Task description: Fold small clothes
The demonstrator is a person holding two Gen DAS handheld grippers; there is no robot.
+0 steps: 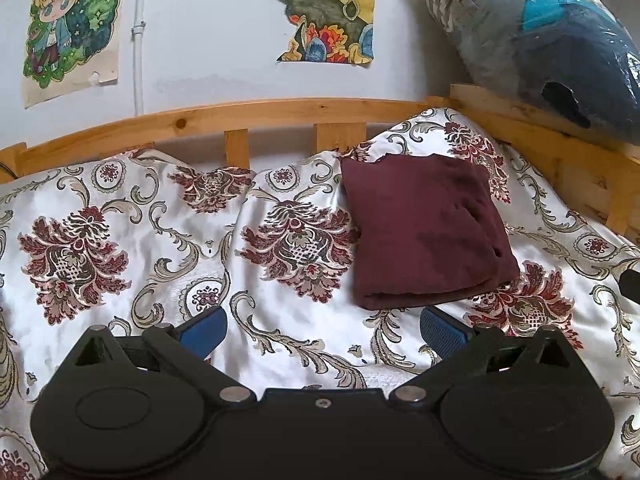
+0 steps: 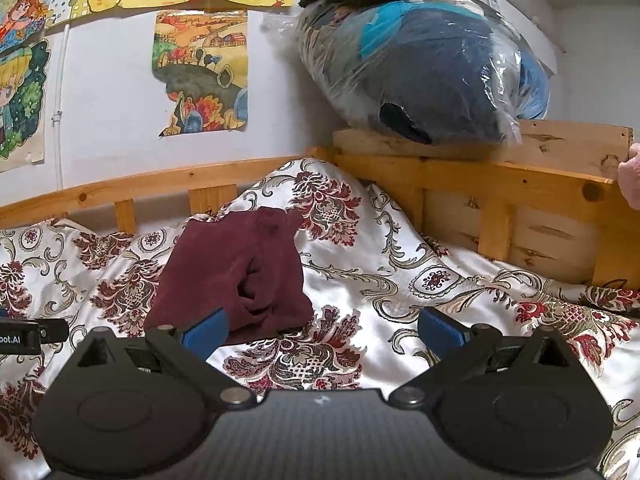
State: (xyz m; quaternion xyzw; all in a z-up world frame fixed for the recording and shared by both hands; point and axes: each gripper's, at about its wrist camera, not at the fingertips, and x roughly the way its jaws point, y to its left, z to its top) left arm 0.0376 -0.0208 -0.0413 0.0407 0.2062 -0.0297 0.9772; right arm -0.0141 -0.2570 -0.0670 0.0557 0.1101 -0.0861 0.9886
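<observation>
Satin bedspread [image 1: 168, 216], white with dark red floral medallions and grey-gold scrolls, is covering the whole bed beneath us, rumpling into soft ridges toward the far side. We are holding our left gripper [image 1: 322, 330] above it with its blue-padded fingers spread wide and nothing between them; our right gripper [image 2: 322, 330] is hovering the same way, fingers parted and gripping nothing. Maroon garment [image 1: 424, 228] is lying folded into a rough rectangle on the bedspread, ahead and to the right of the left gripper, and ahead and to the left of the right gripper [image 2: 236, 276], whose left finger is overlapping its near edge in that view; whether they are touching, we cannot tell. A pine bed rail [image 1: 224, 118] is running along the far edge, meeting a taller wooden headboard [image 2: 516, 184] at the corner. A clear plastic bag of blue and grey bedding [image 2: 424, 72] is resting on top of that headboard. Coloured drawings [image 1: 324, 8] are hanging on the pale wall behind.
</observation>
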